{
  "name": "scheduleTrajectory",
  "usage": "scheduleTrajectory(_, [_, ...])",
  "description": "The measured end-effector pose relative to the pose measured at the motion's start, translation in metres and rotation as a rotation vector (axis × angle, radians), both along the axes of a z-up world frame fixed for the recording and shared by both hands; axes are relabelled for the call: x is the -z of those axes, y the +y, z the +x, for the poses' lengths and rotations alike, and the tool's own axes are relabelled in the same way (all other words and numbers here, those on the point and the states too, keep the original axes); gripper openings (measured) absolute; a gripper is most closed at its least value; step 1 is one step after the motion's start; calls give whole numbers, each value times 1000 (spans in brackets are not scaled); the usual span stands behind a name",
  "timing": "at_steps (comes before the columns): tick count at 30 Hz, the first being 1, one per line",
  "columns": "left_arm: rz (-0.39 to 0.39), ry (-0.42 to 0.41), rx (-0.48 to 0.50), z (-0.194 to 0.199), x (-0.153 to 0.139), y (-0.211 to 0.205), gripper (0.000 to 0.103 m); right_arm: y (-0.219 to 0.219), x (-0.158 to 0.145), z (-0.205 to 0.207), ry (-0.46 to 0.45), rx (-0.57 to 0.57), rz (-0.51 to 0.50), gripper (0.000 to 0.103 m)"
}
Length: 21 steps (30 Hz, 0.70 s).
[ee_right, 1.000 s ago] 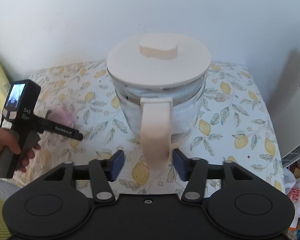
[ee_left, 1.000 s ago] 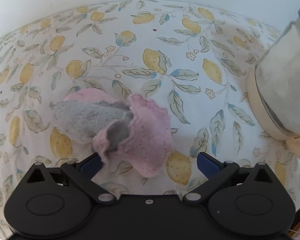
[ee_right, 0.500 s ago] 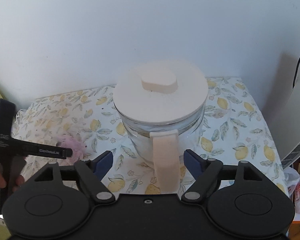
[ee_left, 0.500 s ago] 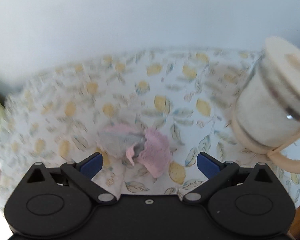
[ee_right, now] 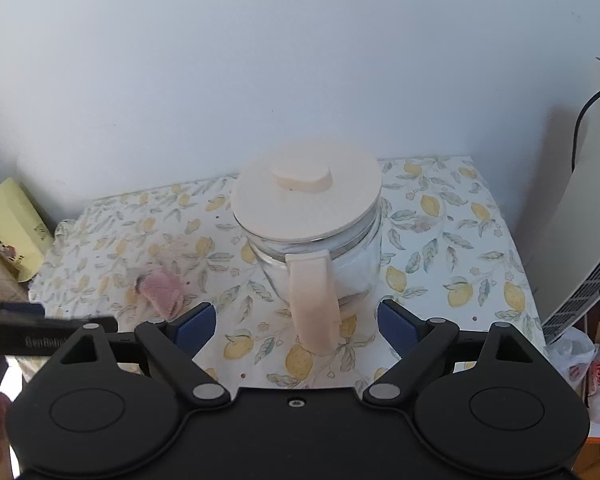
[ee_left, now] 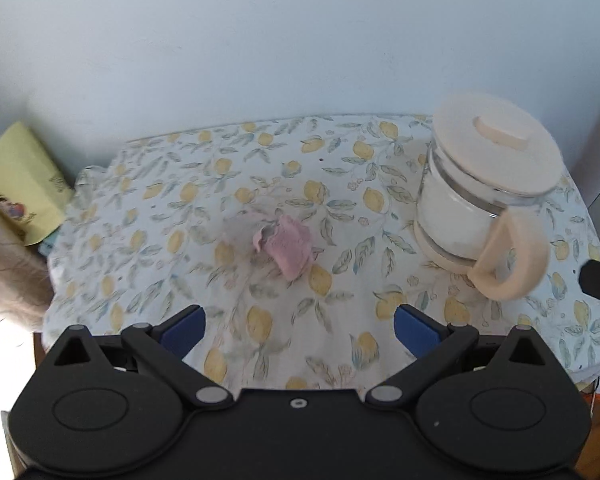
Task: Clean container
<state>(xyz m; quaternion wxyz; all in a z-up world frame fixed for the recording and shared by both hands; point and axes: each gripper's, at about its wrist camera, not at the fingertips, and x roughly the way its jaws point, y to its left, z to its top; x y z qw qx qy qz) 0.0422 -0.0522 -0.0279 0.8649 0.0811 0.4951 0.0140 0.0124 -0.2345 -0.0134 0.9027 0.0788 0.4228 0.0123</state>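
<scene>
While both grippers hung above the near edge of the tabletop (ee_left: 284, 344), neither held anything. Left gripper (ee_left: 299, 330): jaws spread wide, blue pads well apart, with only the lemon-print cloth covering the tabletop between them. Right gripper (ee_right: 296, 328): jaws likewise wide open, one pad on each side of the jug's handle (ee_right: 314, 300), which stood just beyond and between them; no contact with the handle was visible.

Task object: a clear glass jug (ee_right: 320, 256) with a cream lid (ee_right: 306, 196) seated on top, standing upright on the tabletop. In the left wrist view the jug (ee_left: 472, 208) sat at the right of the tabletop, its looped handle (ee_left: 512, 256) turned toward the near right corner. Something white showed through the glass wall, but what it was could not be told.

Cleaning cloth: a crumpled pink rag (ee_left: 286, 246) lay near the middle of the tabletop, to the left of the jug and well apart from it; in the right wrist view the rag (ee_right: 162, 290) appeared at the near left, slightly blurred.

Surroundings: a white wall (ee_right: 260, 80) behind the tabletop and a yellow-green packet (ee_left: 20, 184) leaning at the far left.
</scene>
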Motion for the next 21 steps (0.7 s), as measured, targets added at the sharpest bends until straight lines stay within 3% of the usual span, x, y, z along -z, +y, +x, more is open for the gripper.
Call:
scheduleTrajectory(7, [10,-43,-38,-39,-17,-9,103,-1,-7,-33,7,29,-3,92])
scheduleTrajectory(10, [-10,-68,12,-49,-26,-9,103,-3,-11,-48,3,69,-1,93])
scheduleTrajectory(14, [28,-112,39,-58,-39,-9,103,5,-14,-52,29,122,-7,94])
scheduleTrajectory(21, [-6,-101,62,-61,-43,4,103,32,-22,-54,18,94,-51,94])
